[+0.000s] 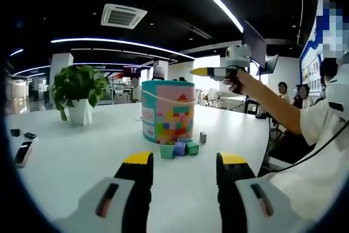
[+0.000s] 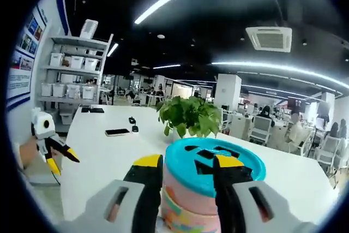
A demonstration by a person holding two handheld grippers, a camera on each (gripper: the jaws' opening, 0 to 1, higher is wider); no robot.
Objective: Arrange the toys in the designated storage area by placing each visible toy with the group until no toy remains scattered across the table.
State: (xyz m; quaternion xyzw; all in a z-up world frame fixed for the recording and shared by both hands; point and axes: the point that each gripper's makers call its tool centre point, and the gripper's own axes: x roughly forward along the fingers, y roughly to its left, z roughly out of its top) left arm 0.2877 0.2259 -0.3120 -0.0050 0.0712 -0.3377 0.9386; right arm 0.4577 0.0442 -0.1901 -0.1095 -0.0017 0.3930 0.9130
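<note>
left gripper [image 1: 182,170]: my own left view has it low over the white table, jaws spread apart with nothing between them. in the right gripper view i see it small at the left edge [image 2: 59,159], jaws splayed too.
right gripper [image 2: 188,170]: jaws parted, hanging above the bucket's lid, holding nothing. in the left gripper view i find it raised high at the right [image 1: 200,71], gripped by a hand [image 1: 235,82]; from that side i can't tell how the jaws stand.
table [image 1: 82,156]: white, broad, carrying everything below.
toy bucket [image 1: 167,111]: upright near the table's middle, colourful block pattern on its wall; its teal lid [image 2: 240,170] has shape cut-outs.
potted plant [image 1: 79,91]: green leaves in a white pot, left of the bucket and well apart from it.
blocks [image 1: 179,148]: three small ones, green and bluish, huddled touching at the bucket's foot, nearer my left gripper.
grey block [image 1: 203,137]: lone, just right of the bucket.
phone [image 1: 23,152]: flat at the table's left edge.
</note>
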